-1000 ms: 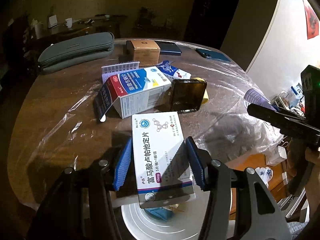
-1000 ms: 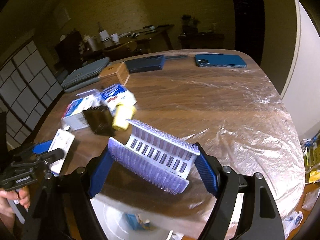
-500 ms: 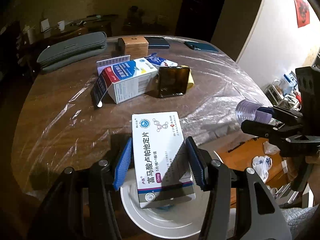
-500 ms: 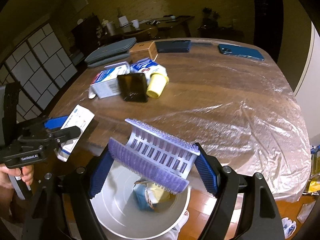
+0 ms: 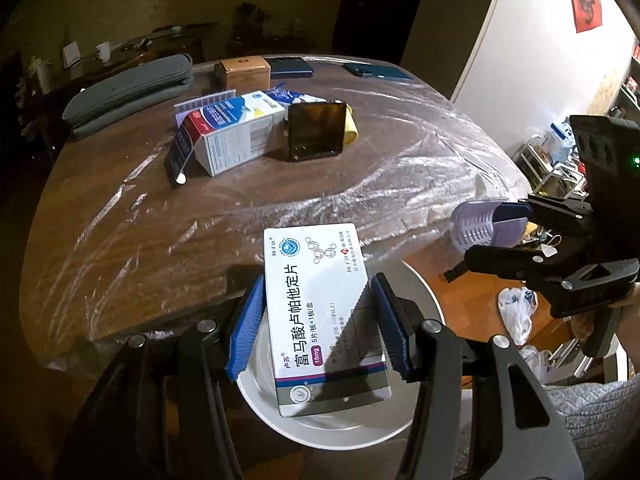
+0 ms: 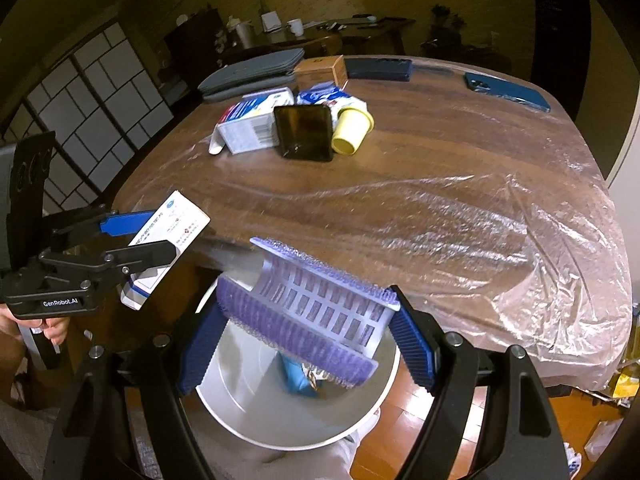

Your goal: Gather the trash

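My left gripper [image 5: 318, 320] is shut on a white medicine box [image 5: 320, 312] with Chinese print, held above the white trash bin [image 5: 424, 304] just off the table's near edge. The box also shows in the right wrist view [image 6: 168, 240]. My right gripper [image 6: 306, 340] is shut on a bent purple plastic vial tray [image 6: 316, 316], held over the same bin [image 6: 248, 416], which holds blue and foil wrappers [image 6: 300, 376]. In the left wrist view the tray [image 5: 486, 228] is at the right.
On the plastic-covered wooden table [image 6: 420, 184] lie an open red-blue-white carton [image 5: 228, 132], a dark brown square container [image 6: 304, 130], a yellow cup [image 6: 352, 130], a blue-white packet [image 6: 328, 96], a wooden box [image 5: 242, 70], grey pouches [image 5: 124, 92] and two phones [image 6: 508, 88].
Both grippers have pulled back from over the table to beyond its near edge, carrying the box and the tray. The white bin has come fully into view below them.
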{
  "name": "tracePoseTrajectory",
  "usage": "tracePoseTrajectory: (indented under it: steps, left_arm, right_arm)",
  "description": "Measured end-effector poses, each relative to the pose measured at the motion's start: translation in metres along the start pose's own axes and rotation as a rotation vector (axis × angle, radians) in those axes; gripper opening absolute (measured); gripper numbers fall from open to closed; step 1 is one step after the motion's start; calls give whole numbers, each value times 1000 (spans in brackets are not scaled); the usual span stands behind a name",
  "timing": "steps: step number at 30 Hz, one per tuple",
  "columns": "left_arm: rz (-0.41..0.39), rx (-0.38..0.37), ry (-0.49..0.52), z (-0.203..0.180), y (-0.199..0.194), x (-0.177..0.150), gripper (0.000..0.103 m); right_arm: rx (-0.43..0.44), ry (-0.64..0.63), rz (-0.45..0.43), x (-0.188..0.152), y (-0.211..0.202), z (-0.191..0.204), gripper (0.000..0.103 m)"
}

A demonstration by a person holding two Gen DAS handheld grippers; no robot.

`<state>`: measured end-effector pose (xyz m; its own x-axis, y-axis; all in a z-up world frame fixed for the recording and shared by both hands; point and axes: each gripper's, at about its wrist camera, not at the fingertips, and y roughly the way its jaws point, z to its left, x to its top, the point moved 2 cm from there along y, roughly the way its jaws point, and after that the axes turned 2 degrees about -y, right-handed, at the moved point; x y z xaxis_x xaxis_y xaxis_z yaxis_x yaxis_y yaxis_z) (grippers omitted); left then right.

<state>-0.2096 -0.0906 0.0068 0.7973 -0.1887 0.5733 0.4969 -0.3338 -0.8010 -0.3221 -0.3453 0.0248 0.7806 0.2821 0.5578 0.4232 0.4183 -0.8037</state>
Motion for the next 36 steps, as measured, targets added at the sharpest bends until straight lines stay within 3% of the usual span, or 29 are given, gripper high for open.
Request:
tracePoseTrajectory:
  steps: [10, 36]
  left_arm:
    - [37, -30, 37, -11, 2, -16, 54]
    - [168, -20, 71, -17, 45, -56, 54]
  right_arm:
    - [43, -33, 55, -13, 10, 12, 77]
    - [32, -75, 158, -35, 47, 14, 77]
